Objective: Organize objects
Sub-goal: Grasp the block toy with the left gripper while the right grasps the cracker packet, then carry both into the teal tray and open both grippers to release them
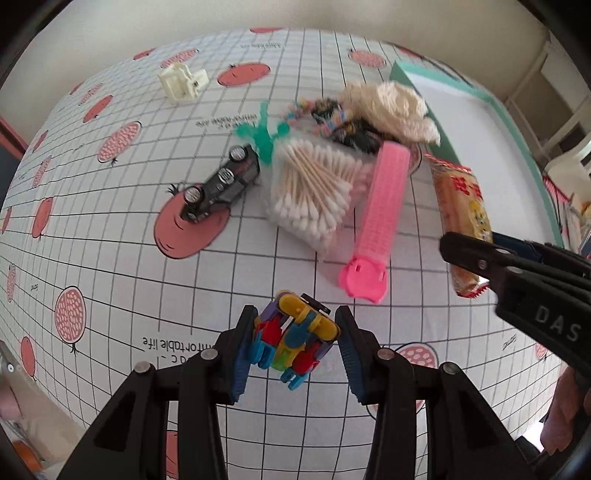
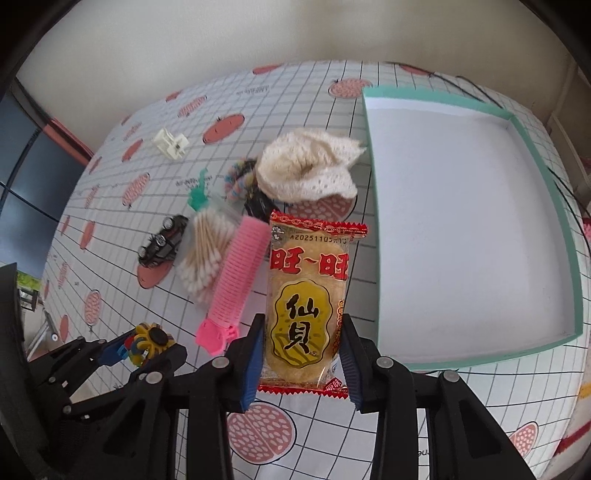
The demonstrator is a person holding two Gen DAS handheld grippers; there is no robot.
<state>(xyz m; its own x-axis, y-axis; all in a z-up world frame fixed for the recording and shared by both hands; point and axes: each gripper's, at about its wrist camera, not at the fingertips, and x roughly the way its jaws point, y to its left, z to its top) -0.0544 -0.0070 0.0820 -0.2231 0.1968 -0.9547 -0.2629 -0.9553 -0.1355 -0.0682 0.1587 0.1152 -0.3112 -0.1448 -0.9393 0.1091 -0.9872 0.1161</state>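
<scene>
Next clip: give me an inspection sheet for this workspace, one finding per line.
Surface: tablecloth with black grid and pink fruit print.
Job's things: rice cracker packet between the right gripper's fingers; multicoloured plastic toy between the left gripper's fingers; teal-rimmed box, nothing seen inside.
Clutter: pink hair roller, cotton swabs, toy car, crocheted cloth, scrunchie, cream plastic clip, teal bag tie.
Grippers: left gripper closed on the toy; right gripper closed on the packet.
Cables: black cable behind the box.
Surroundings: plain wall.
</scene>
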